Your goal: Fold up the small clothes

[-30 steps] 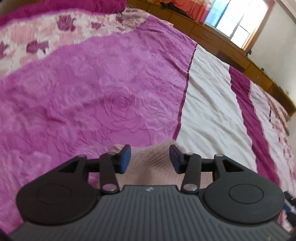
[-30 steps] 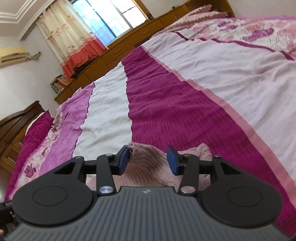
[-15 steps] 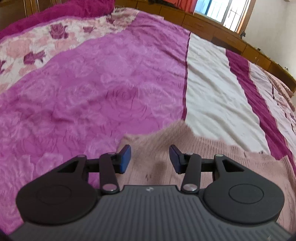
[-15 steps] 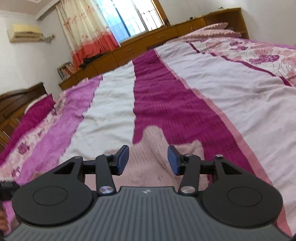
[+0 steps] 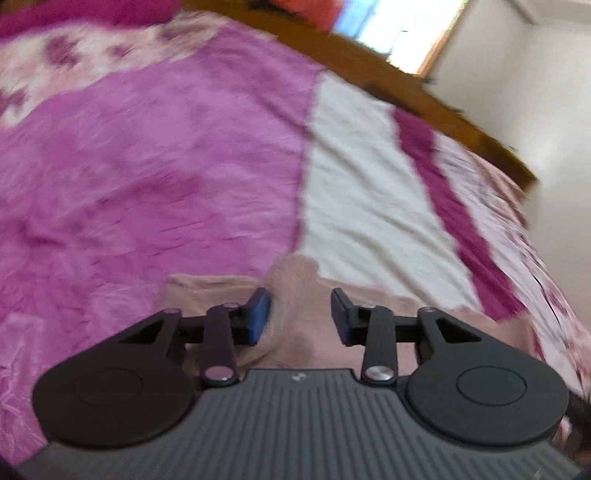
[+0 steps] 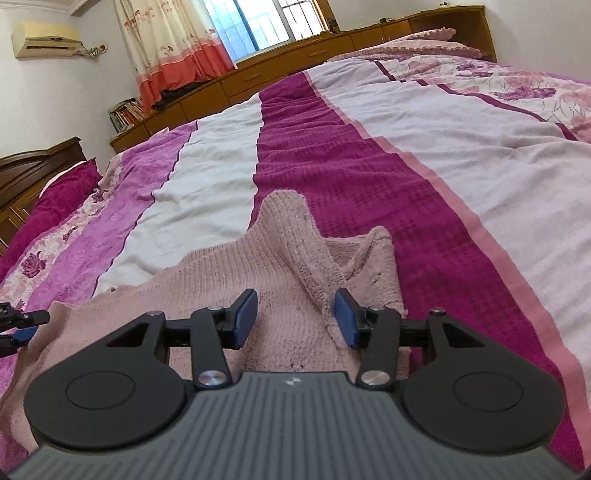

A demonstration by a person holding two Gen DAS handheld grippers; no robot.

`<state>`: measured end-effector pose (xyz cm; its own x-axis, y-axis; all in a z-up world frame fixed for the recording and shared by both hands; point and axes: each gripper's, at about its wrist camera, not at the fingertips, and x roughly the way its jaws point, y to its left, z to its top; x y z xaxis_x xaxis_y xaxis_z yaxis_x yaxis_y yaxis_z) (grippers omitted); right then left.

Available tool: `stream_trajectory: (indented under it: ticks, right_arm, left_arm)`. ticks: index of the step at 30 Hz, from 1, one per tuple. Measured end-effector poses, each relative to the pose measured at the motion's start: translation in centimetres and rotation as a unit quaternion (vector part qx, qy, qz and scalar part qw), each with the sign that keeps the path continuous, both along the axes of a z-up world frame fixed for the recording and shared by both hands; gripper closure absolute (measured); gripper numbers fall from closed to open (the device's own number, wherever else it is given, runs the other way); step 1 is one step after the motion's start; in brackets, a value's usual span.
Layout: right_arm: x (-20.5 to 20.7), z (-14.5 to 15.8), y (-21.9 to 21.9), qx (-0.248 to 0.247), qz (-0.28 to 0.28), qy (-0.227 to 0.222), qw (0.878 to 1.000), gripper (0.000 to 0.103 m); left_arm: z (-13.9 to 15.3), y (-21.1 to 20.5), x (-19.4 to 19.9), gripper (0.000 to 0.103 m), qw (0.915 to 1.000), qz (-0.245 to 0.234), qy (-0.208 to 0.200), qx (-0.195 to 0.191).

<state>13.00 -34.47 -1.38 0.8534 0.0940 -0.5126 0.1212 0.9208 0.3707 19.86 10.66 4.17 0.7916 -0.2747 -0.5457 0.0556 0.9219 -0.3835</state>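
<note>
My left wrist view is smeared by motion blur, its bright window [image 5: 402, 40] blown out to white. My right wrist view is sharp and evenly daylit from the barred window [image 6: 266, 22]; fisheye bending curves both edges.

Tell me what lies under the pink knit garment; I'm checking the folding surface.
The pink knit garment lies on the striped bedspread, over its white and magenta bands. The part beneath it is covered.
</note>
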Motion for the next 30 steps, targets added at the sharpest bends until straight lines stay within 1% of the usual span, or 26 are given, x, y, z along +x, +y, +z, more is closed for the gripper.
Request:
stream_trajectory:
  ticks: [2,3,6,9,11,14,17,20,23,25,28,30]
  right_arm:
    - [0.0,0.0,-0.2,0.004,0.0,-0.001,1.0,0.048]
    - [0.0,0.0,-0.2,0.005,-0.001,-0.001,1.0,0.048]
    - [0.0,0.0,-0.2,0.004,0.0,-0.001,1.0,0.048]
    - [-0.1,0.0,-0.4,0.005,0.0,-0.001,1.0,0.048]
    - [-0.2,0.0,-0.4,0.008,-0.001,-0.001,1.0,0.048]
    - [-0.3,0.2,-0.3,0.009,-0.003,-0.001,1.0,0.048]
    - [-0.3,0.2,-0.2,0.008,-0.002,0.0,1.0,0.048]
    - [-0.3,0.8,-0.3,0.008,-0.004,0.001,1.0,0.048]
    - [-0.1,1.6,-0.2,-0.001,0.005,-0.005,1.0,0.048]
    - [0.5,2.1,0.0,-0.013,0.013,-0.007,1.0,0.048]
    - [1.7,2.6,-0.1,-0.024,0.017,-0.007,1.0,0.048]
    - [2.9,2.4,-0.3,-0.034,0.009,0.003,0.999,0.048]
  left_arm:
    - [0.6,-1.1,-1.2,0.066,0.9996,-0.016,-0.021,0.008]
    - [1.1,-1.6,-1.8,0.066,0.9991,-0.018,-0.033,0.02]
    - [2.2,-2.7,-3.3,0.065,0.9964,-0.01,-0.064,0.054]
    - [3.0,-2.9,-3.8,0.065,0.9956,-0.014,-0.074,0.056]
    - [3.0,-2.8,-3.8,0.064,0.9956,-0.023,-0.068,0.059]
    - [2.2,-2.5,-3.5,0.064,0.9958,-0.029,-0.048,0.073]
    - [0.6,-1.7,-2.6,0.064,0.9963,-0.015,-0.023,0.081]
    - [-0.8,-0.4,-1.4,0.064,0.9959,0.02,0.002,0.089]
    - [-1.8,0.9,-0.5,0.065,0.9965,0.031,0.021,0.075]
    - [-2.2,1.1,-0.4,0.065,0.9967,0.031,0.024,0.071]
    - [-2.4,0.7,-0.6,0.065,0.9955,0.029,0.02,0.088]
    - [-2.5,0.5,-0.5,0.065,0.9949,0.029,0.02,0.095]
